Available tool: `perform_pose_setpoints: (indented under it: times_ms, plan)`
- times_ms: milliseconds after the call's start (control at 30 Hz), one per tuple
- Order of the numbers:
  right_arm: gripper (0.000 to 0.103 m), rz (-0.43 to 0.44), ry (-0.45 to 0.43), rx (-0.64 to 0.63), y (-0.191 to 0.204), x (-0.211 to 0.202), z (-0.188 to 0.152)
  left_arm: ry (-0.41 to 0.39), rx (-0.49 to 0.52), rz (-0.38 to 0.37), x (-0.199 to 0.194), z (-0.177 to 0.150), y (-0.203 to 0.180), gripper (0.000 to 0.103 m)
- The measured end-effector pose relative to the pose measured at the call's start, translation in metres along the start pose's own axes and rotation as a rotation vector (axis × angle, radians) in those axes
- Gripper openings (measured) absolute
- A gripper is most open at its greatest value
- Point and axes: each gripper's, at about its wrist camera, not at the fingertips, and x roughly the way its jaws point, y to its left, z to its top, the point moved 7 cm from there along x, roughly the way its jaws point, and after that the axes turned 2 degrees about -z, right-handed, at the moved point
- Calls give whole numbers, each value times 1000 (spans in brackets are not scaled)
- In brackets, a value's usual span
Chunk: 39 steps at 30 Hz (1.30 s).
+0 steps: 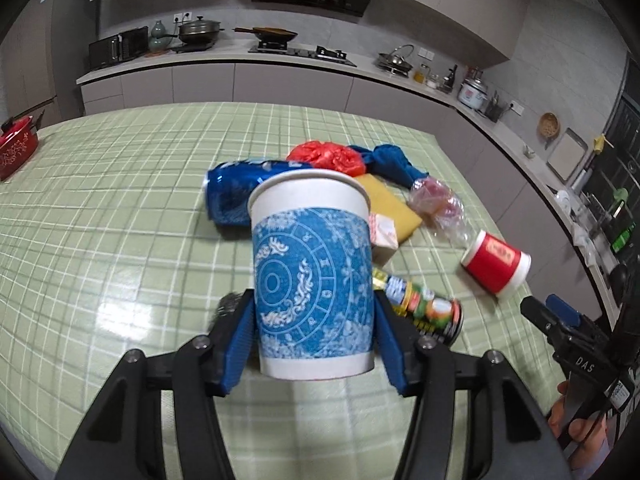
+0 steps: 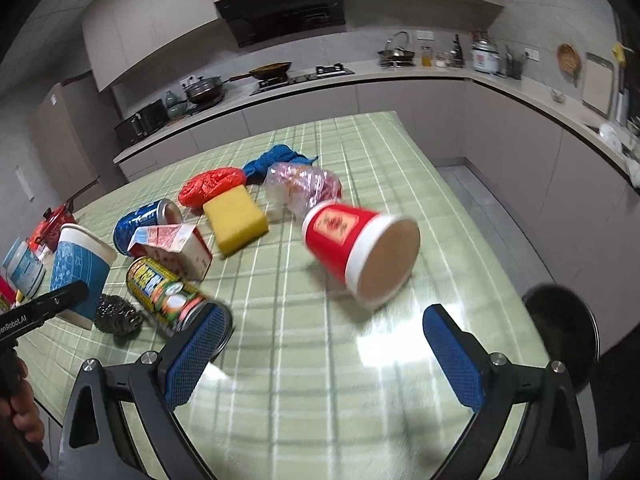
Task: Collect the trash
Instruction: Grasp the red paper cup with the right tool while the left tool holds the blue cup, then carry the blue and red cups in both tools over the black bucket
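My left gripper (image 1: 314, 344) is shut on a blue-patterned white paper cup (image 1: 310, 272), held upright over the green checked table (image 1: 120, 208); the cup also shows in the right wrist view (image 2: 82, 268). My right gripper (image 2: 326, 340) is open and empty, just short of a red paper cup (image 2: 360, 246) lying on its side; that cup also shows in the left wrist view (image 1: 496, 262). Other trash on the table: a blue can (image 2: 146, 220), a green-labelled can (image 2: 168, 290), a small carton (image 2: 176, 246), a red bag (image 2: 212, 186) and a clear wrapper (image 2: 304, 186).
A yellow sponge (image 2: 236, 220), a blue cloth (image 2: 276, 160) and a steel scourer (image 2: 118, 314) lie among the trash. A red pot (image 1: 16, 148) stands at the table's far left. A black round object (image 2: 560, 328) sits off the table's right edge. Kitchen counters run behind.
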Motion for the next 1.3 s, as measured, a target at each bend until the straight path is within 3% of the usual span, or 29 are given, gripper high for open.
perform_pose_setpoints:
  times_ms: [267,567,600,667,867,1033,1300]
  plan:
    - [101,94,65,-162,-16,52,43,-34,-80,65,13,21,-18,57]
    - [101,192,167,-240,-15,98,42,-31,-114,122,22,21,-31,57]
    - [99,202,174,-236,-15,100,41,-31,-115,128,22,21,-31,57]
    - [81,225,199,-226,-15,105,37,-33,-120,137,22,19,-33,57]
    - [70,279,201,-210,-13,100,33,-33,-118,146,19,12,-43,57]
    - [56,271,183,-176,-17,83,29,-33,-78,113,11,8,-54,57]
    - [54,205,115,-31,-47,30,12,-24,29,-9,8,-8,-88,57]
